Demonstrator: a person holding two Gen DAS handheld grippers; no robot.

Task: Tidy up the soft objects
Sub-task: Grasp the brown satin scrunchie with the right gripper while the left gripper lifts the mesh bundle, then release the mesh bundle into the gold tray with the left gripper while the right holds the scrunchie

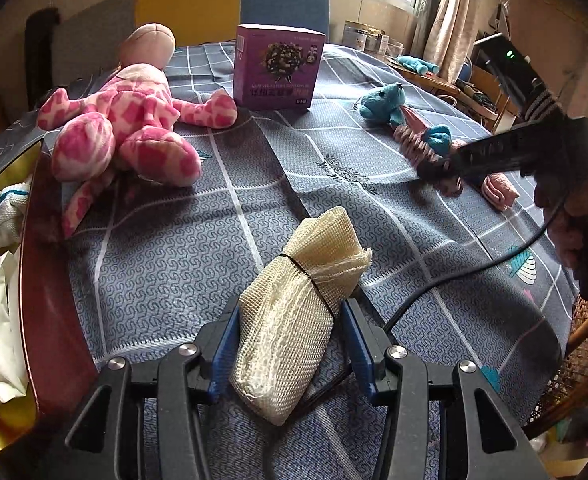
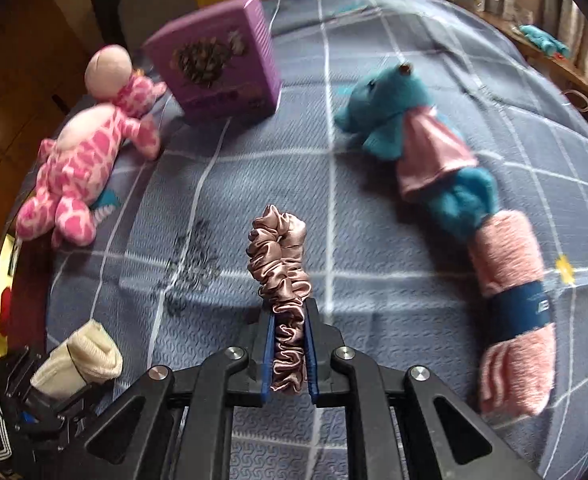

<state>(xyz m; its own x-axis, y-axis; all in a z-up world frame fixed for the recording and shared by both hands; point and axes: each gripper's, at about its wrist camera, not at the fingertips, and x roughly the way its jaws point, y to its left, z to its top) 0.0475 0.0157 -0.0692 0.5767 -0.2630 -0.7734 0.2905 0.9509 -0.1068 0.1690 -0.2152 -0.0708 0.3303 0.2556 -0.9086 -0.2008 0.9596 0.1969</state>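
A cream mesh cloth bundle (image 1: 322,248), tied with a black band, lies on the blue patterned tablecloth (image 1: 165,264). My left gripper (image 1: 289,316) is shut on its lower half, blue pads against both sides. The bundle (image 2: 89,356) also shows at the lower left of the right wrist view. My right gripper (image 2: 289,308) is shut on a pink satin scrunchie (image 2: 277,248), which sticks up past the fingertips. In the left wrist view that gripper (image 1: 438,168) reaches in from the right, a person's hand behind it.
A pink spotted plush (image 1: 125,128) lies far left and a purple box (image 1: 277,68) stands behind. A teal plush (image 2: 390,120) and a rolled pink towel (image 2: 510,280) lie at right. A red-walled box (image 1: 49,280) of white packets borders the left edge. A black cable (image 1: 454,280) crosses the cloth.
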